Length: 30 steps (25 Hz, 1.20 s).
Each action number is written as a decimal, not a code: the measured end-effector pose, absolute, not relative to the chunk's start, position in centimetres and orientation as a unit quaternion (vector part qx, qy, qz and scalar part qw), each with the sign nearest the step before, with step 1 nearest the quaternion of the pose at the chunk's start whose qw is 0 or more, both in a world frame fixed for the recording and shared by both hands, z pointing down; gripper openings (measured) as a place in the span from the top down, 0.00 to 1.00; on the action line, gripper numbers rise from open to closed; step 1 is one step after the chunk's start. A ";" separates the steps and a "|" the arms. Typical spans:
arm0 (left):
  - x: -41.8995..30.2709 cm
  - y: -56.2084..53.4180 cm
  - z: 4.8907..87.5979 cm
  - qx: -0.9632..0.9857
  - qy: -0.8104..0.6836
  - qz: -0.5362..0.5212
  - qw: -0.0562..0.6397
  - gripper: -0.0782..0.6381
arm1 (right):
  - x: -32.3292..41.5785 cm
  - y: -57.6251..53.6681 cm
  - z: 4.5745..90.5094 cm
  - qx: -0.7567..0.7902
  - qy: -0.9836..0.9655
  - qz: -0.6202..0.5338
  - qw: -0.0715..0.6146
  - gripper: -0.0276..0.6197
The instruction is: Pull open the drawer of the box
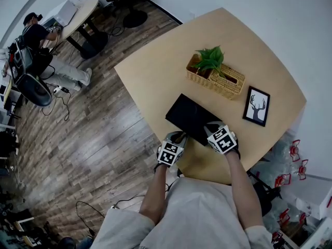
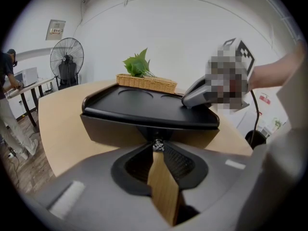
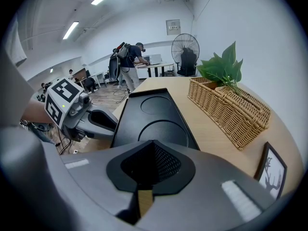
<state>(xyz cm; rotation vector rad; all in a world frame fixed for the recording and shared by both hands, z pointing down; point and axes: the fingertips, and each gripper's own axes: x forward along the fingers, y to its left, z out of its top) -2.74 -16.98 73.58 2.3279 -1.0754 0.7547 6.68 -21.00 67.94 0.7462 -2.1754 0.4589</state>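
The left gripper (image 2: 156,151) pinches the small metal drawer knob (image 2: 157,144) of the flat black box (image 2: 144,112); the closed right gripper (image 3: 153,143) braces its top. Weak bracing could let the box slide.

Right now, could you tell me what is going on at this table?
A person works on a black box on the wooden table with a tool in each hand. The left tool is shut on the small metal knob at the box's front. The right tool, jaws together, rests on the box's top, seemingly steadying it. The drawer does not look pulled out yet.
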 end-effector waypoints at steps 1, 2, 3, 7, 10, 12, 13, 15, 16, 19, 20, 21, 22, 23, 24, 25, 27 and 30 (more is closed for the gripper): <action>-2.8 -16.9 73.6 0.847 -0.391 0.276 0.232 0.72 | 6.7 -21.0 68.0 0.294 -0.855 0.180 0.388 0.95; -2.8 -16.9 73.6 0.847 -0.391 0.277 0.232 0.72 | 6.6 -21.0 68.0 0.294 -0.855 0.180 0.388 0.95; -2.9 -16.9 73.6 0.846 -0.391 0.278 0.231 0.72 | 6.6 -21.0 68.0 0.294 -0.855 0.180 0.387 0.95; -3.0 -16.7 73.7 0.846 -0.391 0.280 0.230 0.72 | 6.7 -21.0 68.0 0.296 -0.855 0.179 0.387 0.95; -3.1 -16.5 73.7 0.845 -0.391 0.281 0.231 0.72 | 6.7 -21.1 68.0 0.298 -0.855 0.178 0.386 0.95; -3.1 -16.5 73.7 0.845 -0.392 0.281 0.231 0.72 | 6.7 -21.0 68.0 0.298 -0.854 0.179 0.386 0.95; -3.2 -16.4 73.7 0.845 -0.393 0.280 0.232 0.72 | 6.7 -21.0 68.0 0.298 -0.854 0.179 0.386 0.95; -3.2 -16.3 73.7 0.844 -0.394 0.279 0.233 0.72 | 6.7 -21.1 68.0 0.299 -0.854 0.180 0.386 0.95; -3.2 -16.2 73.8 0.844 -0.394 0.279 0.233 0.72 | 6.8 -21.1 68.0 0.299 -0.854 0.181 0.386 0.95; -3.3 -16.0 73.8 0.844 -0.395 0.278 0.233 0.72 | 6.8 -21.1 68.0 0.299 -0.854 0.182 0.385 0.95; -3.4 -16.0 73.7 0.844 -0.395 0.278 0.233 0.72 | 6.8 -21.1 68.0 0.299 -0.854 0.183 0.384 0.95; -3.5 -15.9 73.7 0.844 -0.395 0.278 0.232 0.72 | 6.7 -21.1 67.9 0.299 -0.854 0.183 0.384 0.95; -3.6 -15.9 73.6 0.845 -0.395 0.277 0.232 0.72 | 6.7 -21.1 67.9 0.299 -0.854 0.183 0.385 0.95; -3.7 -15.8 73.6 0.845 -0.395 0.277 0.232 0.72 | 6.7 -21.1 67.9 0.300 -0.854 0.183 0.385 0.95; -3.7 -15.8 73.7 0.844 -0.395 0.277 0.232 0.72 | 6.7 -21.1 67.9 0.300 -0.853 0.184 0.385 0.95; -3.7 -15.7 73.7 0.844 -0.395 0.278 0.233 0.71 | 6.7 -21.1 68.0 0.300 -0.853 0.184 0.385 0.95; -3.7 -15.6 73.8 0.844 -0.395 0.277 0.234 0.72 | 6.8 -21.1 68.0 0.300 -0.853 0.184 0.385 0.95; -3.7 -15.3 73.8 0.843 -0.395 0.278 0.235 0.72 | 6.8 -21.1 68.0 0.301 -0.853 0.184 0.385 0.95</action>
